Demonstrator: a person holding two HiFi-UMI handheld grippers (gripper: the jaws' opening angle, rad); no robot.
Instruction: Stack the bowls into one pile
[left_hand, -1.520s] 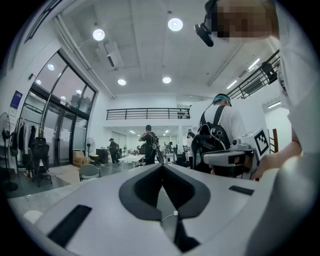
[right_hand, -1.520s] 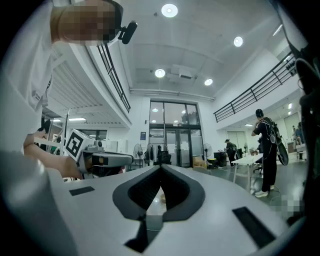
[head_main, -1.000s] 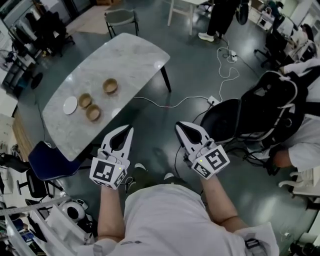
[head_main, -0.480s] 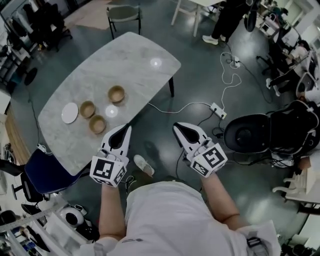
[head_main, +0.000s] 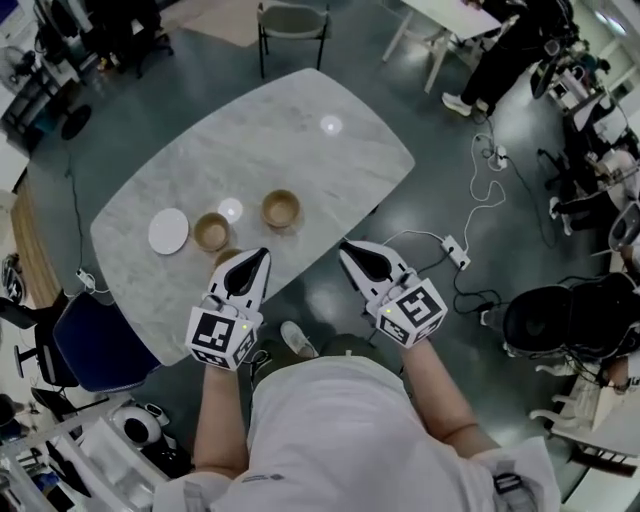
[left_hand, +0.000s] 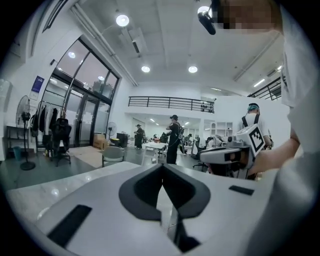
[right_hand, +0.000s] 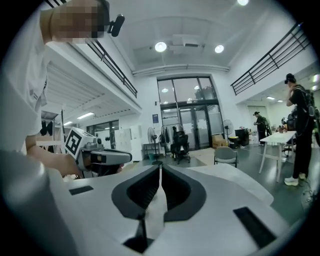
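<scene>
Hovering left gripper (head_main: 261, 253) over near edge of table (head_main: 300, 140)

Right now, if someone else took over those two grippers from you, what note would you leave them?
Left gripper: shut, empty.
Right gripper: empty, its jaws have just been opening and are a slit apart.
Three bowls stand apart on the marble table. The far bowl stands alone, the middle bowl is beside the white plate, and the near bowl is half hidden by the left gripper.
Done: nothing stacked.
Left: pile all three.
</scene>
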